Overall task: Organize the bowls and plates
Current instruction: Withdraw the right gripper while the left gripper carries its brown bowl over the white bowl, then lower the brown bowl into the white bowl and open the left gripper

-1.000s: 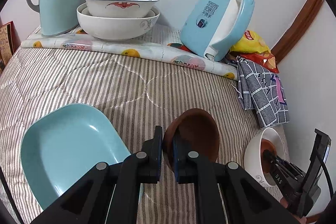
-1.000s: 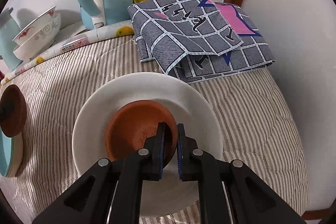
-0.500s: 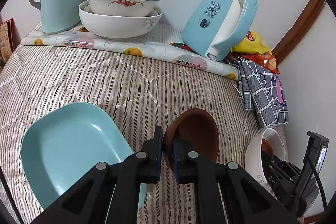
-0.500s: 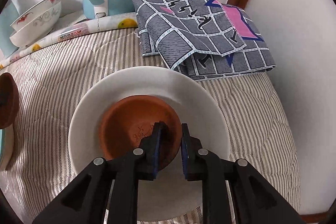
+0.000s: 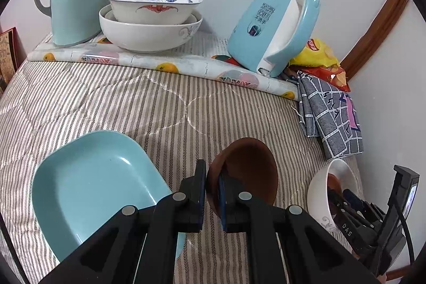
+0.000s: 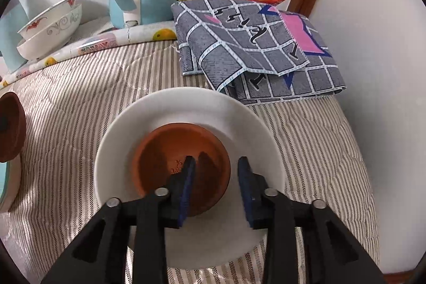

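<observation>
The left gripper [image 5: 212, 186] pinched a dark brown bowl [image 5: 247, 172] beside the teal plate [image 5: 90, 182]; the right gripper [image 6: 216, 185] gaped wide around the terracotta bowl [image 6: 181, 164] in the white plate [image 6: 186, 108], with the folded cloth [image 6: 253, 49] at upper right.

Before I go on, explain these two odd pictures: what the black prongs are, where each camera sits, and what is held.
The prongs are hand-held two-finger grippers, each with a fisheye camera looking along its fingers. In the left camera's view, the left gripper pinches the rim of a dark brown bowl beside a light blue plate on the striped cloth. In the right camera's view, the right gripper stands open around a terracotta bowl resting in a white plate. Stacked white bowls sit behind.
</observation>
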